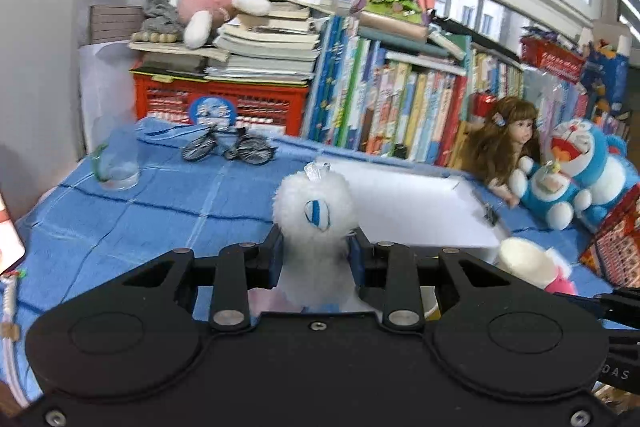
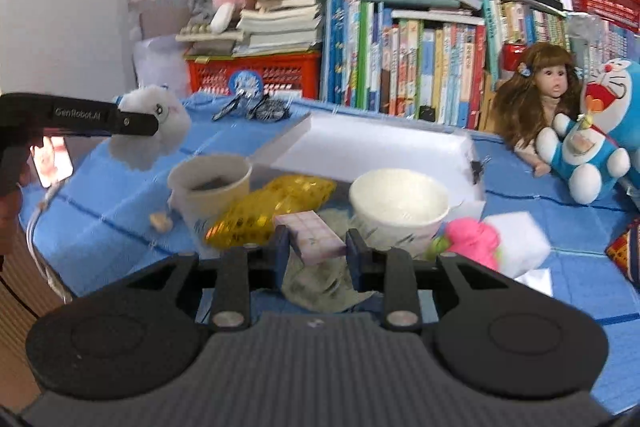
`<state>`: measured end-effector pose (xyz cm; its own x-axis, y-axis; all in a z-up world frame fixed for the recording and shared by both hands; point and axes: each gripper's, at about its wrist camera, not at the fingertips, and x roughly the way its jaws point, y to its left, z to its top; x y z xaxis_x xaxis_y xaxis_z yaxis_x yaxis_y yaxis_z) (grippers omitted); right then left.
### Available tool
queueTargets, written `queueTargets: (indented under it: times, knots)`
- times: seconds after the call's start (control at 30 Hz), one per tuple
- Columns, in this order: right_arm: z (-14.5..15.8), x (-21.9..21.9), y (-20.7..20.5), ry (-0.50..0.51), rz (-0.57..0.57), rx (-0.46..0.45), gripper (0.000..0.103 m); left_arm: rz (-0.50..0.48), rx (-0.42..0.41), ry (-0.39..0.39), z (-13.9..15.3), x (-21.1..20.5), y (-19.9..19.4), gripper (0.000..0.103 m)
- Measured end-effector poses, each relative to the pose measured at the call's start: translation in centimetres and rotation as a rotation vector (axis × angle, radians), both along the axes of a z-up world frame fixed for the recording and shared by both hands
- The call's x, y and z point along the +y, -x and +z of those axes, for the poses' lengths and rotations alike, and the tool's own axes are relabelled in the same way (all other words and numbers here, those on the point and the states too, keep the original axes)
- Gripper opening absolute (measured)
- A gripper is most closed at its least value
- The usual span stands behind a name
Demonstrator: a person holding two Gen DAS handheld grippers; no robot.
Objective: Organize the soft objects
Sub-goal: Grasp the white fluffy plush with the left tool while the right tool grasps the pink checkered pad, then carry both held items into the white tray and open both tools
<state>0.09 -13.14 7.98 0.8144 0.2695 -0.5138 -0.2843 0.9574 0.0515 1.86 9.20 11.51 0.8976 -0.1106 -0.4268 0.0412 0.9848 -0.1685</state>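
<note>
White fluffy plush toy [image 1: 314,215] sits clamped between the jaws of the left gripper [image 1: 316,255], its long axis standing upright out of the fingers and held above the blue cloth [image 1: 160,211]. The right gripper [image 2: 316,247] is closed on a small pink checked block [image 2: 316,237], which lies slanted across the jaws, one end pointing away toward the white cup [image 2: 400,203]. For both hands the likely next place is, I judge, the white foam tray [image 2: 380,147], which lies straight ahead and a little to the right; the right hand looks nearer to it. In the way of the right hand stand the white cup and the brown paper cup [image 2: 210,183], with a gold shiny pouch [image 2: 272,211] between them. A pink soft toy [image 2: 472,241] and a white sponge block [image 2: 520,243] lie just beside the white cup, and the blue plush [image 2: 584,147] and the doll [image 2: 548,95] stand near the tray's far right corner
</note>
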Motion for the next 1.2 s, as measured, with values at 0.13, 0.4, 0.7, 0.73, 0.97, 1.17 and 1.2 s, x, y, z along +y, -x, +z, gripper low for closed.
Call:
queueTargets:
  times: [0.13, 0.4, 0.7, 0.73, 0.97, 1.17, 1.2]
  knots:
    - [1.1, -1.2, -0.7, -0.007, -0.037, -0.017, 0.035, -0.055, 0.016, 0.029, 1.2, -0.6, -1.7, 0.031]
    - [4.6, -4.9, -5.4, -0.043, -0.119, -0.028, 0.035, -0.174, 0.092, 0.069, 3.2, -3.5, -7.7, 0.031]
    - [4.3, -7.2, -15.5, -0.06, -0.146, 0.153, 0.035, -0.259, 0.326, 0.127, 1.8, -6.8, -18.1, 0.031]
    - [3.9, -7.2, -16.6, -0.058, -0.141, 0.181, 0.035, -0.266, 0.357, 0.138, 1.3, -7.1, -19.3, 0.031]
    - [0.4, -7.2, -22.2, -0.052, -0.156, 0.341, 0.035, -0.286, 0.536, 0.162, -2.3, -9.1, -26.7, 0.031]
    - [-2.2, -7.2, -25.0, -0.073, -0.17, 0.428, 0.036, -0.29, 0.603, 0.168, -4.0, -10.5, -30.3, 0.031]
    - [-2.5, -7.1, -25.3, -0.069, -0.173, 0.435, 0.036, -0.288, 0.612, 0.17, -4.3, -10.7, -30.7, 0.031]
